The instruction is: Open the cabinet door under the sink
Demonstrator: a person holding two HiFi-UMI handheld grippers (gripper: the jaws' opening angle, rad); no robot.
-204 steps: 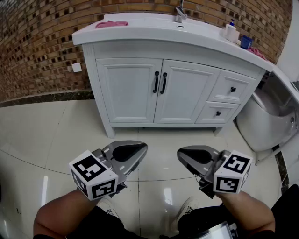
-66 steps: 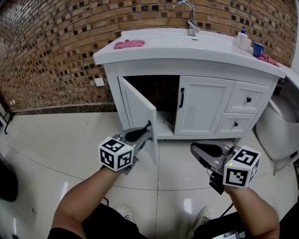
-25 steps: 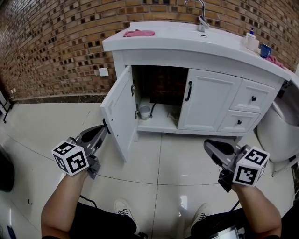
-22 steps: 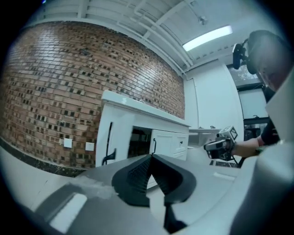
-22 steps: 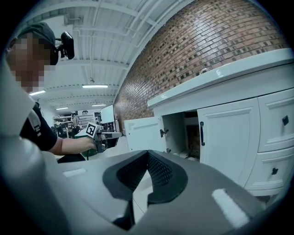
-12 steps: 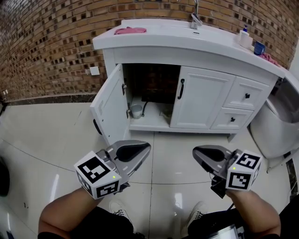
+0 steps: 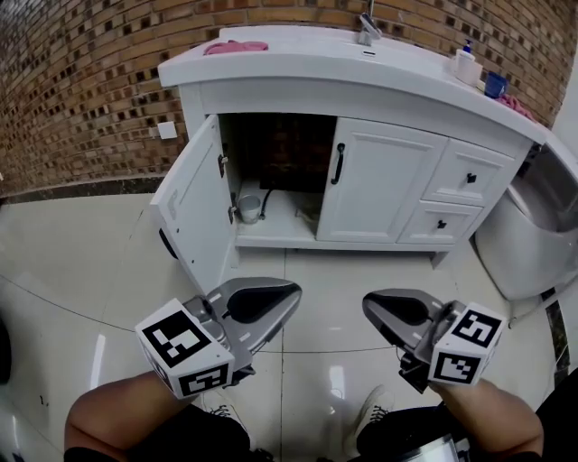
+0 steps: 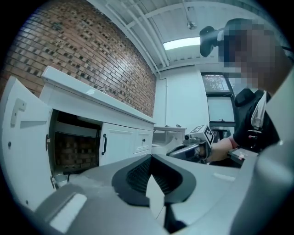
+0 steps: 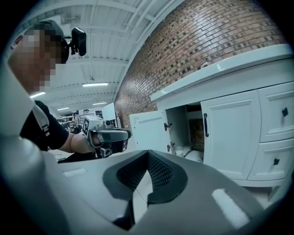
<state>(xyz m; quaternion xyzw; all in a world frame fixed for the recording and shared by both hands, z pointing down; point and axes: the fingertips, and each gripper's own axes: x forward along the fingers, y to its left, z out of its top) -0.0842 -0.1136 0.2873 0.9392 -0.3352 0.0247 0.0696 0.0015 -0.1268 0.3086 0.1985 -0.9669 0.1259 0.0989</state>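
Observation:
The white sink cabinet stands against the brick wall. Its left door is swung wide open to the left, and its black handle faces the floor side. The right door is closed, with a black handle. Inside I see a shelf with a small grey cup and a dark hose. My left gripper hangs shut and empty over the floor, well short of the open door. My right gripper is beside it, also shut and empty. The open door also shows in the left gripper view.
Two drawers sit right of the doors. A white toilet stands at the far right. On the counter are a pink cloth, a faucet, a soap bottle and a blue cup. Glossy tile floor lies all around.
One second ago my left gripper was at the open door's handle; it has since come away and back toward me. The door stays open. The right gripper has barely moved.

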